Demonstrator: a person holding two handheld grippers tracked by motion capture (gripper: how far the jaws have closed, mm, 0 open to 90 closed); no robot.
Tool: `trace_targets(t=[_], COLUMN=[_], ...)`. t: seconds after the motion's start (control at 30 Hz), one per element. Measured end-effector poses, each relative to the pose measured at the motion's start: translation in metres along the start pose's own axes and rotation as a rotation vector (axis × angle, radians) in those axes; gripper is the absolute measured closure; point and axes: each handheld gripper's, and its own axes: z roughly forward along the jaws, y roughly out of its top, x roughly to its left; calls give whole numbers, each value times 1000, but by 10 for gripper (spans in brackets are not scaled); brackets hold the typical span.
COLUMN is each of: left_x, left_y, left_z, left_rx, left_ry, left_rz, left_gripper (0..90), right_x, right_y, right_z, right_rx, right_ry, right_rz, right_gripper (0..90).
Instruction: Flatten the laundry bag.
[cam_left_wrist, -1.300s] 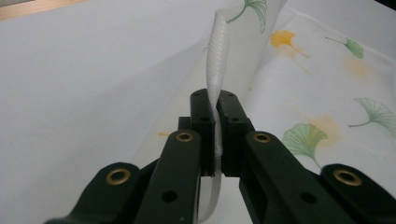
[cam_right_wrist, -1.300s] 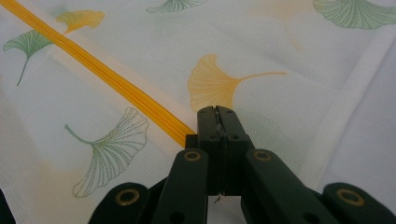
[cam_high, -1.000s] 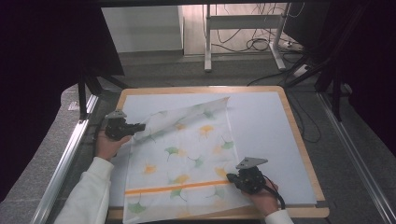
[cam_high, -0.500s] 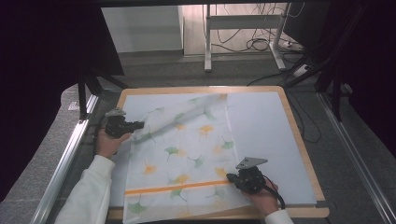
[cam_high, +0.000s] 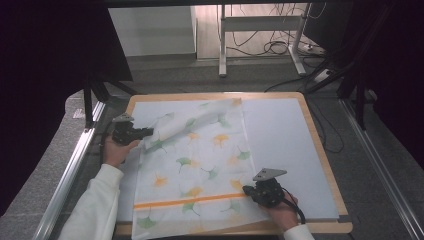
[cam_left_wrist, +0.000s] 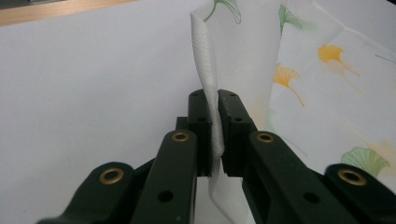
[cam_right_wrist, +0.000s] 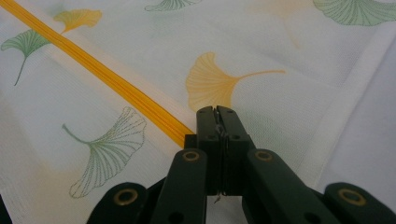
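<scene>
Left tongs (cam_left_wrist: 215, 135) pinched a raised fold of the cloth (cam_high: 200, 165) between their pads; the fabric stood upright through the narrow gap, and the jaws had just been easing apart slightly with the cloth between them. In the high view, the left tongs (cam_high: 145, 132) sat at the cloth's left edge, where that edge was lifted and folded over toward the cloth's middle. Right tongs (cam_right_wrist: 218, 122) were pressed together on a thin edge of the same cloth, just beyond the end of its orange stripe (cam_right_wrist: 107, 79) and below a yellow leaf print (cam_right_wrist: 210, 86). In the high view, the right tongs (cam_high: 248, 190) lay at the cloth's near right corner, with the right hand (cam_high: 282, 212) behind them.

The cloth, white with green and yellow leaf prints, lay spread across the left and middle part of a pale mat (cam_high: 285, 140). That mat covered a wood-edged tabletop (cam_high: 317, 145). The cloth's near edge reached the tabletop's near rim. The left hand (cam_high: 115, 152) rested beside the cloth's left edge.
</scene>
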Motion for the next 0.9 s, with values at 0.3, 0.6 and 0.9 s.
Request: trace_targets(t=[0.3, 0.6, 0.9], left_x=[7, 3, -13], left_y=[7, 3, 0], left_z=[-13, -26, -31], left_rx=[-63, -45, -5], left_ry=[29, -5, -24], left_rz=[-39, -28, 35], left_gripper=[346, 212, 225], right_x=[0, -1, -1], right_y=[0, -1, -1], right_z=[0, -3, -3], right_rx=[1, -4, -1], right_ry=[-2, -4, -3], right_rz=[6, 7, 3], right_gripper=[871, 865, 861])
